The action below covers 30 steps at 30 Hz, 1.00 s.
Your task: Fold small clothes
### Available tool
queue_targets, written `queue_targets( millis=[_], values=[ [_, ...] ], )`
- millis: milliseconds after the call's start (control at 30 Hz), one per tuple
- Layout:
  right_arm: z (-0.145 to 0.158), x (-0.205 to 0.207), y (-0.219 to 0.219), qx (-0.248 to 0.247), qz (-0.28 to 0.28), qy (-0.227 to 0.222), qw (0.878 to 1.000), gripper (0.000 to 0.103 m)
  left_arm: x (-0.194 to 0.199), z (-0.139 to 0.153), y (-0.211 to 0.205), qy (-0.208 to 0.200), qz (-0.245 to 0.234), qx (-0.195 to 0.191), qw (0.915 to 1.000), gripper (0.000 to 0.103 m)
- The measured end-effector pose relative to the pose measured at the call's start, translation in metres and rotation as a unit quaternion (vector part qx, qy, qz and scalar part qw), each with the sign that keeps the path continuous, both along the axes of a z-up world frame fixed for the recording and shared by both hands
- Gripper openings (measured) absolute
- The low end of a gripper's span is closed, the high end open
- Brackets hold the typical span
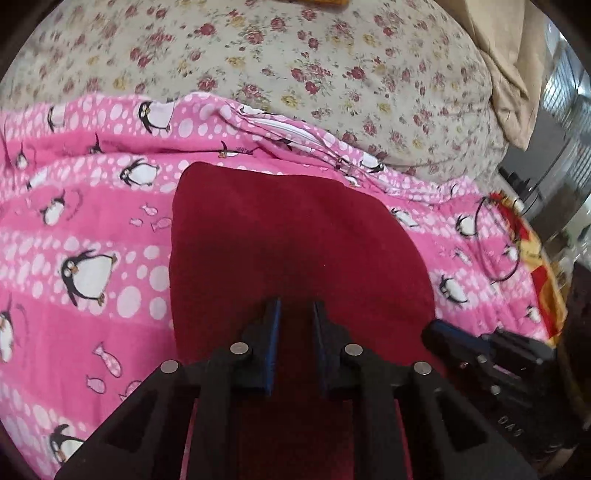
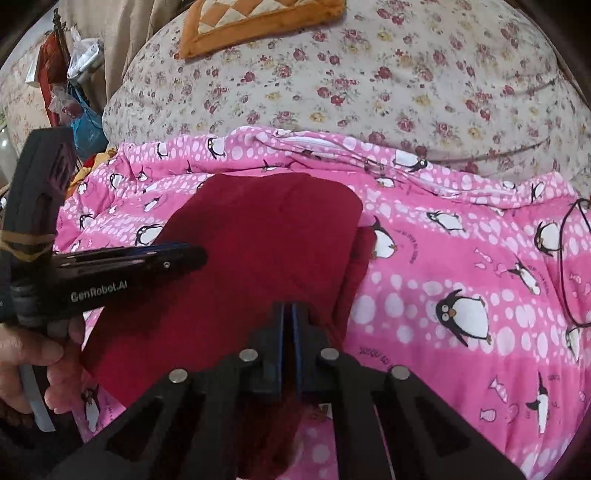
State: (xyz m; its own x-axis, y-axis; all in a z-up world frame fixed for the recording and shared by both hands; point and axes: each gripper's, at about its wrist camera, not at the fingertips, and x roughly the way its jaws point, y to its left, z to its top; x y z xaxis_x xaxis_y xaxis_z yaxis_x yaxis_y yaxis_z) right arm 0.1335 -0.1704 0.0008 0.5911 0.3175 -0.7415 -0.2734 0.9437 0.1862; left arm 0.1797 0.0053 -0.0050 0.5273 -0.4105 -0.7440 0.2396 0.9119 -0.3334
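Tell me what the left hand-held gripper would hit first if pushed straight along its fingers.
The left hand-held gripper points down at the dark red garment, so it would probably meet that cloth first, lying on the pink penguin blanket. Depth is hard to judge in the fisheye view.

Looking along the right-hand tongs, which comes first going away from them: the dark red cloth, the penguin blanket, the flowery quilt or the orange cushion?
1. Dark red cloth, at the tongs' tips.
2. Penguin blanket, beneath and right.
3. Flowery quilt, behind.
4. Orange cushion, top edge.
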Motion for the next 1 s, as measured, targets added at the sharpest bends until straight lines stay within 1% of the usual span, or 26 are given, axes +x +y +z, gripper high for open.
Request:
queue_targets(
  millis=[67, 100, 167, 233, 267, 300, 333, 400, 433, 467, 533, 567, 633, 667, 733, 767, 800, 833, 867, 900, 933, 967, 1000],
  values=[
    [0.002, -0.002, 0.007, -0.022, 0.006, -0.005, 1.0, 0.003, -0.003, 0.005, 0.007, -0.006, 0.012, -0.02, 0.9997, 0.001],
    [0.004, -0.004, 0.011, -0.033, 0.008, -0.01, 0.999, 0.003, -0.009, 0.011, 0.008, -0.017, 0.018, -0.026, 0.9994, 0.001],
    [0.018, -0.017, 0.017, -0.039, 0.01, -0.037, 0.999, 0.003, -0.033, 0.027, 0.007, -0.053, 0.015, -0.018, 0.9983, 0.001],
    [0.033, -0.034, 0.023, -0.048, 0.011, -0.062, 0.997, 0.003, -0.055, 0.035, 0.004, -0.075, 0.006, -0.019, 0.997, 0.001],
    [0.038, -0.042, 0.025, -0.048, 0.012, -0.065, 0.997, 0.003, -0.069, 0.034, -0.001, -0.075, 0.001, -0.011, 0.9971, 0.001],
    [0.038, -0.048, 0.026, -0.049, 0.012, -0.061, 0.997, 0.003, -0.074, 0.03, -0.004, -0.068, 0.003, -0.002, 0.9977, 0.001],
    [0.035, -0.053, 0.027, -0.053, 0.013, -0.048, 0.997, 0.003, -0.078, 0.022, -0.009, -0.053, 0.004, 0.01, 0.9985, 0.001],
    [0.009, -0.052, 0.03, -0.072, 0.014, 0.017, 0.997, 0.003, -0.076, 0.002, -0.019, -0.011, 0.002, 0.036, 0.9993, 0.001],
    [-0.005, -0.048, 0.029, -0.075, 0.016, 0.043, 0.996, 0.003, -0.074, -0.001, -0.023, -0.008, 0.001, 0.045, 0.999, 0.001],
    [-0.011, -0.048, 0.028, -0.074, 0.016, 0.038, 0.996, 0.003, -0.073, 0.0, -0.026, -0.011, 0.0, 0.053, 0.9985, 0.001],
    [-0.005, -0.046, 0.027, -0.07, 0.013, 0.04, 0.997, 0.003, -0.073, 0.0, -0.022, -0.01, 0.002, 0.044, 0.999, 0.002],
    [-0.003, -0.046, 0.025, -0.056, 0.01, 0.039, 0.998, 0.005, -0.073, -0.001, -0.018, -0.009, 0.004, 0.029, 0.9995, 0.002],
    [-0.001, -0.047, 0.021, -0.045, 0.01, 0.035, 0.998, 0.005, -0.073, -0.001, -0.014, -0.007, 0.008, 0.009, 0.9999, 0.003],
    [0.001, -0.048, 0.02, -0.042, 0.01, 0.026, 0.999, 0.005, -0.072, -0.001, -0.012, -0.006, 0.009, -0.002, 0.9999, 0.006],
    [0.015, -0.054, 0.021, -0.049, 0.008, -0.01, 0.999, 0.005, -0.073, -0.001, -0.01, -0.005, 0.005, -0.027, 0.9996, 0.019],
    [0.026, -0.058, 0.021, -0.055, 0.002, -0.041, 0.998, 0.006, -0.071, -0.001, -0.012, -0.006, -0.004, -0.04, 0.9992, 0.033],
    [0.031, -0.059, 0.02, -0.059, -0.004, -0.059, 0.996, 0.009, -0.071, 0.0, -0.015, -0.009, -0.017, -0.048, 0.9987, 0.048],
    [0.041, -0.058, 0.017, -0.062, -0.018, -0.084, 0.994, 0.016, -0.072, 0.001, -0.019, -0.014, -0.027, -0.046, 0.9985, 0.051],
    [0.048, -0.054, 0.014, -0.063, -0.034, -0.098, 0.993, 0.023, -0.073, 0.002, -0.025, -0.019, -0.034, -0.034, 0.9987, 0.057],
    [0.054, -0.041, 0.009, -0.06, -0.051, -0.098, 0.992, 0.025, -0.073, 0.002, -0.029, -0.022, -0.037, -0.027, 0.9987, 0.062],
    [0.057, -0.028, 0.006, -0.053, -0.057, -0.09, 0.993, 0.026, -0.074, 0.002, -0.032, -0.025, -0.039, -0.02, 0.9987, 0.064],
    [0.061, -0.009, 0.002, -0.037, -0.058, -0.081, 0.994, 0.026, -0.075, 0.002, -0.035, -0.027, -0.041, -0.016, 0.9987, 0.068],
    [0.061, 0.004, 0.0, -0.031, -0.052, -0.076, 0.995, 0.026, -0.075, 0.002, -0.037, -0.03, -0.041, -0.014, 0.9986, 0.069]
  ],
)
